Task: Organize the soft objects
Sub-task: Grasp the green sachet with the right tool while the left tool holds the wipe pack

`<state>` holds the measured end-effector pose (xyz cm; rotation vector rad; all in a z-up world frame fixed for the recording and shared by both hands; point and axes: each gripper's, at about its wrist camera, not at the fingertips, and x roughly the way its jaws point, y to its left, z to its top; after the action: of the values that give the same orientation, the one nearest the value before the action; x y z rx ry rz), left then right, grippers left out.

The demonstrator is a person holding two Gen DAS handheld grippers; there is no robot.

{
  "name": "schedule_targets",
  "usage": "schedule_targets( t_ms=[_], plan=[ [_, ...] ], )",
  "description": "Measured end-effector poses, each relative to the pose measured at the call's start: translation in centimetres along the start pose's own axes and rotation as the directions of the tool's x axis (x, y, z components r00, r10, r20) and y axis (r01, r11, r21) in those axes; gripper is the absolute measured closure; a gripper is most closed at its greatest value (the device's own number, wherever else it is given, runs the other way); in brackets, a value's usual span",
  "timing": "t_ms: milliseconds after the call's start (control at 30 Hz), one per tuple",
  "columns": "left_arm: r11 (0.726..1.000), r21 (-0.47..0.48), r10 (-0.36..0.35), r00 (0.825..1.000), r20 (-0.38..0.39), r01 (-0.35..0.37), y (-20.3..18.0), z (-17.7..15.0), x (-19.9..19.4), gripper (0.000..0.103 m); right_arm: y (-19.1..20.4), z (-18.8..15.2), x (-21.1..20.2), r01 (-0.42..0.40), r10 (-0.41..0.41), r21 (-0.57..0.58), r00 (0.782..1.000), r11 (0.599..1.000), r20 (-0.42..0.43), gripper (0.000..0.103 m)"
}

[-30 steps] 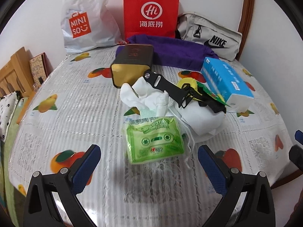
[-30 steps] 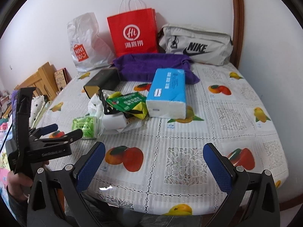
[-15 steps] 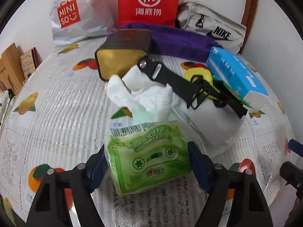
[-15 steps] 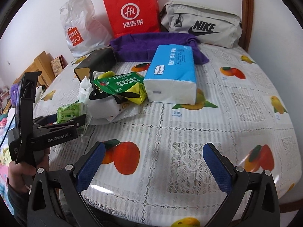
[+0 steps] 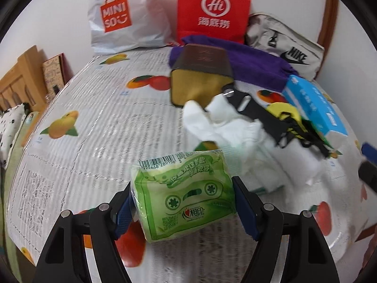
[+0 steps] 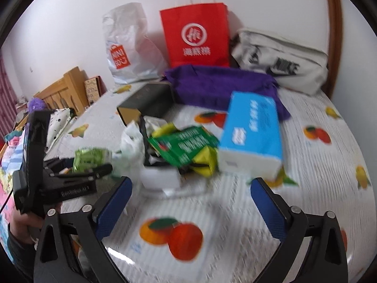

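Note:
A green tissue pack (image 5: 186, 193) sits between the blue pads of my left gripper (image 5: 182, 195), which is shut on its two short sides, low over the tablecloth. The right wrist view shows the same pack (image 6: 90, 159) in the left gripper (image 6: 82, 165) at the far left, with a hand below it. My right gripper (image 6: 191, 186) hovers over the tablecloth in front of the pile; its jaws are closing with nothing between them. Ahead of it lie a blue tissue box (image 6: 252, 136), a green and yellow packet (image 6: 186, 146) and crumpled white tissue (image 5: 226, 127).
A purple cloth (image 6: 219, 85), a dark box with a gold end (image 5: 200, 75) and a black strap (image 5: 259, 115) lie mid-table. A red paper bag (image 5: 212, 11), a white Miniso bag (image 5: 124, 18) and a grey Nike bag (image 6: 282, 63) line the wall. Wooden furniture (image 5: 18, 82) stands left.
My left gripper moved in and closed on the green tissue pack, which now sits tilted between the pads. My right gripper advanced toward the pile and its jaws have narrowed a little.

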<state>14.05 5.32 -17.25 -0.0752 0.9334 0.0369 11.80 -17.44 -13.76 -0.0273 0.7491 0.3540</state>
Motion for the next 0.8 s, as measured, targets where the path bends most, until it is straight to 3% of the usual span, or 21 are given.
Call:
schedule_targets(
  t_ms=[167,333,467,533,800],
  plan=[
    [0.999,-0.033,-0.019,1.000,-0.011,0.019,1.0,0.0,0.8,0.029,1.3,1.1,2.5,0.009,-0.010,-0.087,1.000,0.996,-0.017,0.041],
    [0.999,-0.032,-0.025,1.000,-0.009,0.025,1.2,0.0,0.9,0.028,2.0,1.2,4.3,0.009,-0.015,-0.147,0.999,0.989,-0.045,0.055],
    [0.999,-0.031,-0.033,0.999,-0.003,0.033,1.4,-0.1,0.9,0.028,2.5,1.2,5.3,-0.010,-0.002,-0.170,0.998,0.985,-0.068,0.084],
    [0.999,-0.024,-0.033,0.999,-0.001,0.033,1.4,-0.2,0.9,0.028,2.8,1.2,4.5,-0.012,0.002,-0.187,0.999,0.982,-0.054,0.091],
    [0.999,-0.022,-0.033,0.999,0.004,0.034,1.4,-0.3,0.9,0.028,1.6,0.7,0.0,-0.068,0.064,-0.127,0.997,0.990,-0.032,0.095]
  ],
)
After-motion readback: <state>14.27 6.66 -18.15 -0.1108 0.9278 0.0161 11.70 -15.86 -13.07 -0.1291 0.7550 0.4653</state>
